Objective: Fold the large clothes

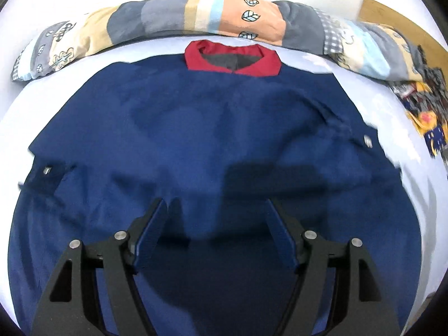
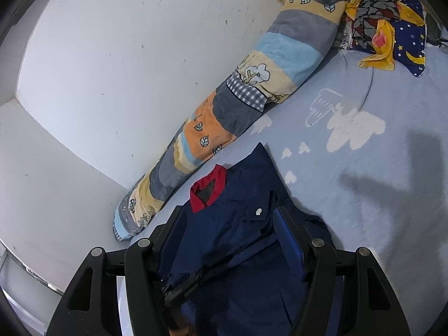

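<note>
A navy blue jacket with a red collar lies spread flat, back up, on the bed, collar toward the wall. My left gripper is open and empty, hovering just above the jacket's lower middle. In the right wrist view the jacket lies below my right gripper, which is open and empty over the jacket's right side, near a silver snap. The red collar shows beyond the fingertips. A dark object, partly hidden, lies over the jacket between the right fingers.
A long patchwork bolster pillow lies along the white wall behind the jacket. A heap of patterned clothes sits at the far right of the pale blue bedsheet. A wooden headboard stands beyond it.
</note>
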`<move>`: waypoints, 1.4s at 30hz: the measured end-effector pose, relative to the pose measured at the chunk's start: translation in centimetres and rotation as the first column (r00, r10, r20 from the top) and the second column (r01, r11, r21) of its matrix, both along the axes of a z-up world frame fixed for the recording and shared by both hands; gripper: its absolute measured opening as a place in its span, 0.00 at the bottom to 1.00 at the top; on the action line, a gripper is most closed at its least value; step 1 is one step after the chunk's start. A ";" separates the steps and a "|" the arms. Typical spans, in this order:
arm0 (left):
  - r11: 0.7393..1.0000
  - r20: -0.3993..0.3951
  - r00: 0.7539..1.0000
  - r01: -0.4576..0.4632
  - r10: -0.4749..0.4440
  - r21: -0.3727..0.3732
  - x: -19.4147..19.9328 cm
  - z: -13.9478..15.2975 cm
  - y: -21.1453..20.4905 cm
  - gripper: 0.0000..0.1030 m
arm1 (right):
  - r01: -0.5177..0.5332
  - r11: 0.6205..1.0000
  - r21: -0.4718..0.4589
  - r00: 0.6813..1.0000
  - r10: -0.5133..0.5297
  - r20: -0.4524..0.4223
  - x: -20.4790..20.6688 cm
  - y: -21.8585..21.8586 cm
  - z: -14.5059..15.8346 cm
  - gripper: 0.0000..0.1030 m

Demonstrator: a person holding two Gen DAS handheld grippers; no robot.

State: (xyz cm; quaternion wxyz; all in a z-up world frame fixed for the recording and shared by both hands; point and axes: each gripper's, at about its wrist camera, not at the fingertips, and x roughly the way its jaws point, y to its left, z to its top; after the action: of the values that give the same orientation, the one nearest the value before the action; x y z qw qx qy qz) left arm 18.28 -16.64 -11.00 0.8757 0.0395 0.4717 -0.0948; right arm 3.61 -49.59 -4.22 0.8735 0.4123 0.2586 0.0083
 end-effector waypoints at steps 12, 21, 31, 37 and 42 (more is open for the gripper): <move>0.996 0.066 0.997 0.027 -0.033 0.088 -8.1 1.5 3.5 0.75 | -0.071 0.993 -0.098 0.997 0.067 -0.044 0.7 3.3 -0.1 0.65; 0.975 -0.109 0.969 -0.219 0.221 0.030 -13.3 -0.4 18.7 0.75 | -0.229 0.953 -0.199 0.964 0.192 -0.186 -1.5 8.0 -3.5 0.65; 0.917 -0.129 0.921 -0.382 0.368 -0.113 -18.4 -0.3 26.2 0.78 | -0.288 0.943 -0.165 0.904 0.211 -0.371 -8.6 10.3 -9.3 0.65; 0.903 -0.206 0.901 -0.412 0.383 -0.124 -17.8 -1.6 26.2 0.78 | -0.274 0.947 -0.169 0.870 0.169 -0.464 -12.0 9.8 -12.5 0.56; 0.911 -0.148 0.917 -0.390 0.371 -0.133 -18.3 0.2 26.4 0.78 | -0.139 0.972 -0.190 0.915 0.053 -0.400 -16.0 7.1 -10.9 0.56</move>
State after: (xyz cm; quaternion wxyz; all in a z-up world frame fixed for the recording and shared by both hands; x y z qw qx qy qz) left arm -0.06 9.80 -10.82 0.8478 -0.1296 0.5128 0.0381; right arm -12.41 -42.45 -15.09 0.8419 0.2955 0.4476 -0.0593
